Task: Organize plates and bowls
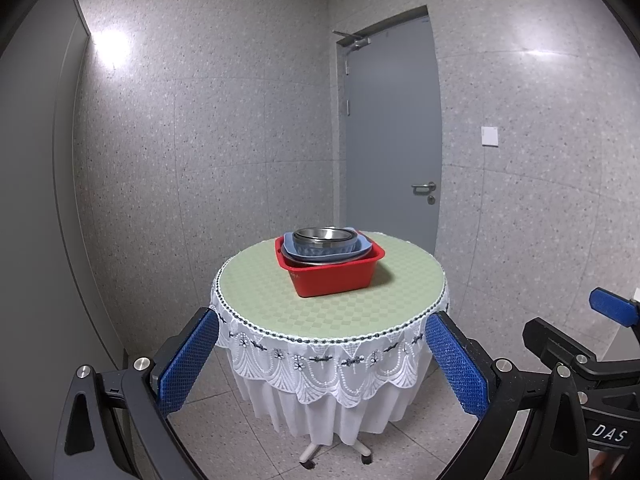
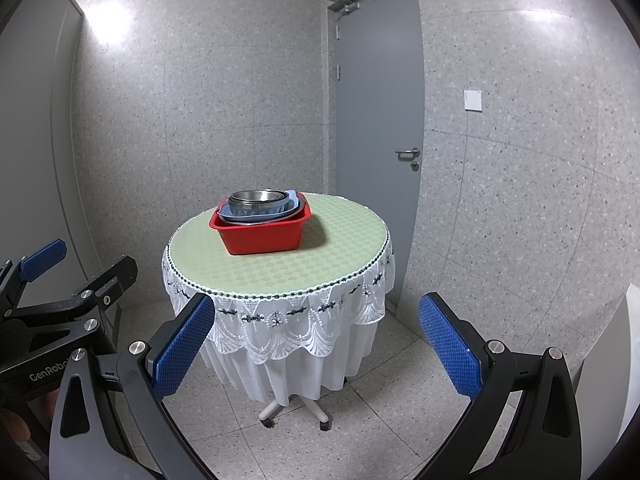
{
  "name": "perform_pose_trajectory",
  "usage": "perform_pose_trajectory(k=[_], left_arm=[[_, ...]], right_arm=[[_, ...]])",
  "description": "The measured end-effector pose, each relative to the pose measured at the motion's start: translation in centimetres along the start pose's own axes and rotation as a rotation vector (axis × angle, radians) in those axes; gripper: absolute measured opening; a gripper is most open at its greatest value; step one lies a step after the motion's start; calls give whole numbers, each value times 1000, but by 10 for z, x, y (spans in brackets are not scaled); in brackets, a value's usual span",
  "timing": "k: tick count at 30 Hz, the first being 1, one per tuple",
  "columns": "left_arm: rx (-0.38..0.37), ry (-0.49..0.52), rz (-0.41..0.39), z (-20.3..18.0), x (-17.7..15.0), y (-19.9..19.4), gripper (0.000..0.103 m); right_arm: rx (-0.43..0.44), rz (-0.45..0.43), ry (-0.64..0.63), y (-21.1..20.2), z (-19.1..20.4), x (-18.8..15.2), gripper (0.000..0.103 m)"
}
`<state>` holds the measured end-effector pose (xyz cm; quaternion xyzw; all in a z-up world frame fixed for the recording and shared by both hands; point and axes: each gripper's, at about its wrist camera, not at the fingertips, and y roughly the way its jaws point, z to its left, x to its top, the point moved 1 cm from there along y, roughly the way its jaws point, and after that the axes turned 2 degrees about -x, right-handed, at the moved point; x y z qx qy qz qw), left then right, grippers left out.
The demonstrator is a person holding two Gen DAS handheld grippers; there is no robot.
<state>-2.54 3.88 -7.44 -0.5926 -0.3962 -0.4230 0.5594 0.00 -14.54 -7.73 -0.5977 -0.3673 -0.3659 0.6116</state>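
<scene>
Both the left claw [image 1: 322,364] and the right claw [image 2: 316,344] gape wide and empty, well short of the round green-checked tabletop [image 1: 280,300]. Ahead of them a steel bowl [image 1: 325,235] and pale blue plates [image 1: 320,255] sit nested in the red plastic tub [image 1: 334,278]. That fits either dishes gathered or dishes awaiting sorting.

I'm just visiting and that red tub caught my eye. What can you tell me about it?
The red tub is a glossy, plastic-looking rectangular basin with rounded corners and a flared rim. It sits upright on the green checked top of the round table, toward the far side. Nested inside it are a pale blue dish and metal bowls, rising above its rim. Nothing else touches it.
</scene>
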Motion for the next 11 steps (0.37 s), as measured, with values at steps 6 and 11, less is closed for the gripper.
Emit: perform_pose_trajectory(k=[6,11], left_arm=[[0,3,0,0,0,0,102],[3,7,5,-1,1,-1,102]], right_arm=[[0,-2,3,-2,0,-1,103],[1,2,8,-3,-2,0,103]])
